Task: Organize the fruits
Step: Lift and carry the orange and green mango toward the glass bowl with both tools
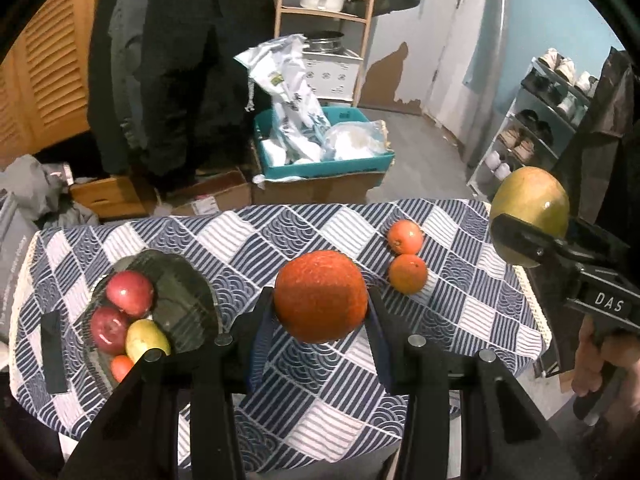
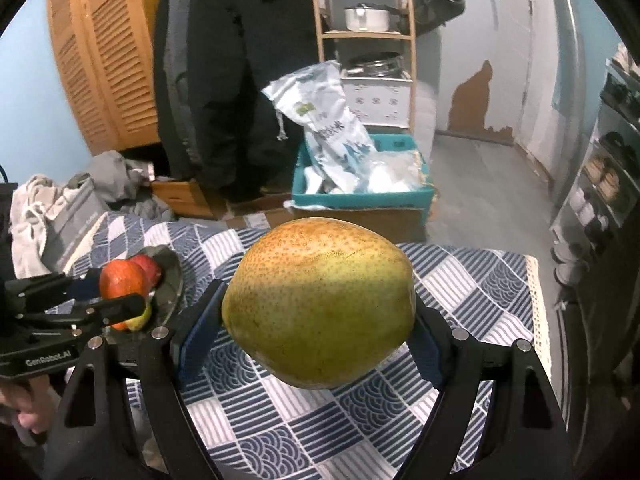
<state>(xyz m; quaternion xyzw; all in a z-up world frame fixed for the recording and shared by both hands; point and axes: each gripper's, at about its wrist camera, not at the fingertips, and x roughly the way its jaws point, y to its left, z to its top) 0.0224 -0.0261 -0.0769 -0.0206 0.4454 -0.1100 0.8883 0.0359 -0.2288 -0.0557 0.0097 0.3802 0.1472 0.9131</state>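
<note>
While both fruits hang clear of the cloth, the job reads as a carry to the glass bowl (image 1: pixel 188 300). The left gripper (image 1: pixel 320 312) is clamped on the orange (image 1: pixel 320 296), a pad pressing each flank, fruit seated between the fingertips and bulging above and ahead of them. The right gripper (image 2: pixel 320 332) is clamped on the mango (image 2: pixel 320 300), its fingers held wide by the fruit's girth; the blue pads (image 2: pixel 198 344) bite low on its sides, most of the bulk riding above them.

The bowl lies to the left of the left fingers and below them, holding two red apples (image 1: pixel 130 288), a yellow-green fruit (image 1: pixel 146 340) and a small orange fruit at the near rim. Two tangerines (image 1: pixel 406 236) sit on the cloth beyond and right of the left fingers, touching or nearly so.

Judgement:
- Orange first; it is nearer the bowl.
- Aim for the bare far side, lower until the fruit rests, then let go — a drop risks knocking the apples.
- Mango looks heavy and gripped low: keep it level, no quick rolls.
- Bring it in only when the left fingers are out of the way.
</note>
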